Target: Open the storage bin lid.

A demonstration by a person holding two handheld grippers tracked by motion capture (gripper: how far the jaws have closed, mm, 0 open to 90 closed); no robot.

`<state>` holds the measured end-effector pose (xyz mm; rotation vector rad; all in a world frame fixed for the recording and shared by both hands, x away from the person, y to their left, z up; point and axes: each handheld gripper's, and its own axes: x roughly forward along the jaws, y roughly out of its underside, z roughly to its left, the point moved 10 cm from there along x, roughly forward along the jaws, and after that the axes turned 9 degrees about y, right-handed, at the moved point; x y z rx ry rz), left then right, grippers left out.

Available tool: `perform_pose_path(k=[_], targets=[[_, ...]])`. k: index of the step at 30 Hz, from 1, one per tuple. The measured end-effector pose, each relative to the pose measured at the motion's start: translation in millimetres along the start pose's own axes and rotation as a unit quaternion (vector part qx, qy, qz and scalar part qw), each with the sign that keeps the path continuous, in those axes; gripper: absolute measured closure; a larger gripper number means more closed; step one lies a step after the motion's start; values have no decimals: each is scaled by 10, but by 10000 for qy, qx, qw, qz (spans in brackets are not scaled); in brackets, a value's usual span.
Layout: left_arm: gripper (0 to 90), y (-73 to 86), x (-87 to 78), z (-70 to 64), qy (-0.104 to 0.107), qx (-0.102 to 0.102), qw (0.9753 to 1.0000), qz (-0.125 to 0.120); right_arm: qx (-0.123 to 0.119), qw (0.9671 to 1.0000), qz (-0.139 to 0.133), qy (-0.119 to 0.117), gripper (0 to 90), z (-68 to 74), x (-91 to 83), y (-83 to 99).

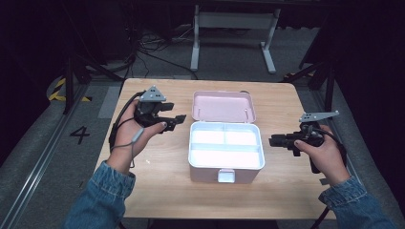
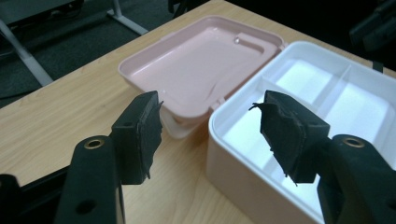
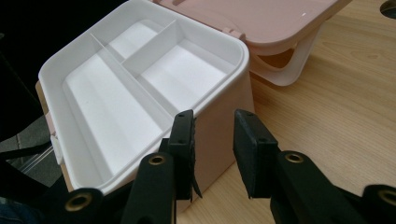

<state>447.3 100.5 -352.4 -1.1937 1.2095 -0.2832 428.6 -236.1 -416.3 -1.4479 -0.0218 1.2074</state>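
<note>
Pink box [image 1: 225,155] sits mid-table, lid [image 1: 223,106] flung back (white tray bare). Left gripper [image 1: 175,120] gapes wide beside the hinge; right gripper [image 1: 276,141], narrower and empty, faces the box's side, likely flanking it to close.

A light wooden table [image 1: 157,167] with rounded corners is standing on a grey floor. A pink plastic box with a white three-compartment tray [image 1: 226,151] is sitting near the table's middle, its hinged pink lid [image 1: 223,106] lying open behind it, tilted back toward the wood on the far side.
</note>
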Motion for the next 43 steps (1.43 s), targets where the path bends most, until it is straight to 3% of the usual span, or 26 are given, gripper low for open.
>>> perform_pose_path(k=[9,12,18,22,28,30,32,34,35,36,38,43], targets=[[371,396,-204,-42,-86,-11,9995,306,14,9999,7,148,664,-125,-26,67],[360,612,-274,-25,-161,-71,9991,381,38,9997,16,221,642,-185,-36,122],[348,872,-356,26,-209,-237,9992,239,115,9993,1,345,623,-303,-52,234],[340,1071,-363,89,-336,-315,9986,272,186,9989,-13,436,622,-372,-57,319],[338,1263,-381,223,-550,-373,9971,368,252,9978,-21,615,595,-495,-38,464],[331,1315,-388,265,-608,-508,9963,341,255,9974,-61,672,583,-512,-36,483],[330,1385,-394,323,-757,-570,9947,392,200,9972,-99,720,548,-530,-31,516],[330,1472,-406,392,-1007,-772,9906,514,376,9969,-191,671,546,-530,-27,520],[330,1500,-414,426,-1115,-765,9893,554,342,9968,-140,702,541,-540,-18,528],[330,1514,-414,434,-1116,-794,9890,554,203,9969,-36,764,540,-551,-17,545],[330,1525,-412,427,-1062,-856,9893,527,170,9958,-64,903,536,-559,-34,548],[328,1557,-392,435,-1023,-849,9897,534,162,9958,-11,899,514,-537,-21,589]])
